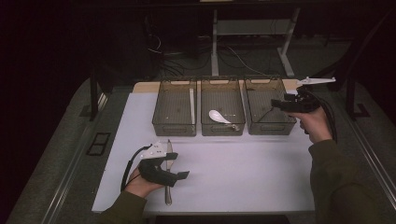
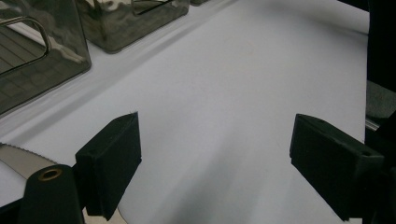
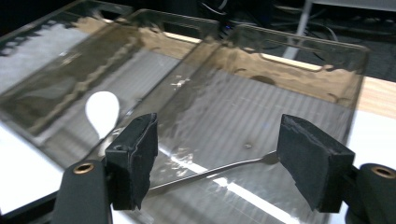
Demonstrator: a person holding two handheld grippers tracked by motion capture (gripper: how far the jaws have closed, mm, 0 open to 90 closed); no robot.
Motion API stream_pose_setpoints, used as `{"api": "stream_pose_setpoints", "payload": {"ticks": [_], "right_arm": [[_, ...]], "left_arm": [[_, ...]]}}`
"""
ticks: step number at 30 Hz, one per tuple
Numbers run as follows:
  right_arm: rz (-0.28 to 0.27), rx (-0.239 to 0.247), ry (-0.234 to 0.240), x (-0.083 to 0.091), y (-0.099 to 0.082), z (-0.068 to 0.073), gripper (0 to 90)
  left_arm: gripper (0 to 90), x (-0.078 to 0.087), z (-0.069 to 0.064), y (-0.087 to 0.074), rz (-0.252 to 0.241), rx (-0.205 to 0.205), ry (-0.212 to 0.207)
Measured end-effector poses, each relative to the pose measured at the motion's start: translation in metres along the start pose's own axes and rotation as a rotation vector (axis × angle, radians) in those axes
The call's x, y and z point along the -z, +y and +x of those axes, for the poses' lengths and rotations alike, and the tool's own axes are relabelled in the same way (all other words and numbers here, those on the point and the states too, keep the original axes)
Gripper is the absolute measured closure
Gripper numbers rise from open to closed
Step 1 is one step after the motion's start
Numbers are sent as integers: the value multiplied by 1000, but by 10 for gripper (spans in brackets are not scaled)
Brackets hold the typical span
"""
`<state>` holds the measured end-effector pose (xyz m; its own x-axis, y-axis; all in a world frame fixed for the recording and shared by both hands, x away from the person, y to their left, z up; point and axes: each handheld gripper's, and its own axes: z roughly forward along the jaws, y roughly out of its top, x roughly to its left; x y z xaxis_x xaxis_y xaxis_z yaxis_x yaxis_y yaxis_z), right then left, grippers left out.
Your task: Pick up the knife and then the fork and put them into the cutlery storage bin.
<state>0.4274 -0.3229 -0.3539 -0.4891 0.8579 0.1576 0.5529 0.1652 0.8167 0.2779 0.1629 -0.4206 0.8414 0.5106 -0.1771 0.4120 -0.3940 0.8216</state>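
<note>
Right claw (image 3: 217, 161): jaws apart, empty — thin metal fork (image 3: 219, 170) lies below in the smoky clear plastic bin (image 1: 275, 128).
Left claw (image 2: 215, 163): wide, empty — serrated steel knife (image 1: 168, 173) beside it on the desk (image 1: 243, 172).
Risk: a shallow pinch could skid the flat knife away.

Our left hand (image 1: 140, 183) comes in from the near edge, sleeve low, holding the black two-jaw left gripper (image 1: 180, 175) level with its jaws standing wide apart and nothing between them. Our right hand (image 1: 314, 122) is stretched farther out at the right, forearm angled inward, holding the black two-jaw right gripper (image 1: 274, 104). Its jaws also stand apart, gripping nothing.
</note>
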Motion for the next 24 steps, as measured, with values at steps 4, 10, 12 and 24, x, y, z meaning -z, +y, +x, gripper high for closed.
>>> {"api": "stream_pose_setpoints", "payload": {"ticks": [4, 10, 12, 24], "right_arm": [[-6, 9, 23, 9, -11, 11, 278], [-14, 33, 35, 22, -38, 28, 265], [-14, 39, 42, 26, -48, 33, 261], [3, 68, 72, 42, -102, 71, 199]], "left_arm": [[155, 1, 0, 0, 1, 4, 13], [176, 2, 3, 0, 6, 2, 37], [190, 2, 5, 0, 10, 0, 53], [500, 10, 27, 5, 11, 18, 177]]}}
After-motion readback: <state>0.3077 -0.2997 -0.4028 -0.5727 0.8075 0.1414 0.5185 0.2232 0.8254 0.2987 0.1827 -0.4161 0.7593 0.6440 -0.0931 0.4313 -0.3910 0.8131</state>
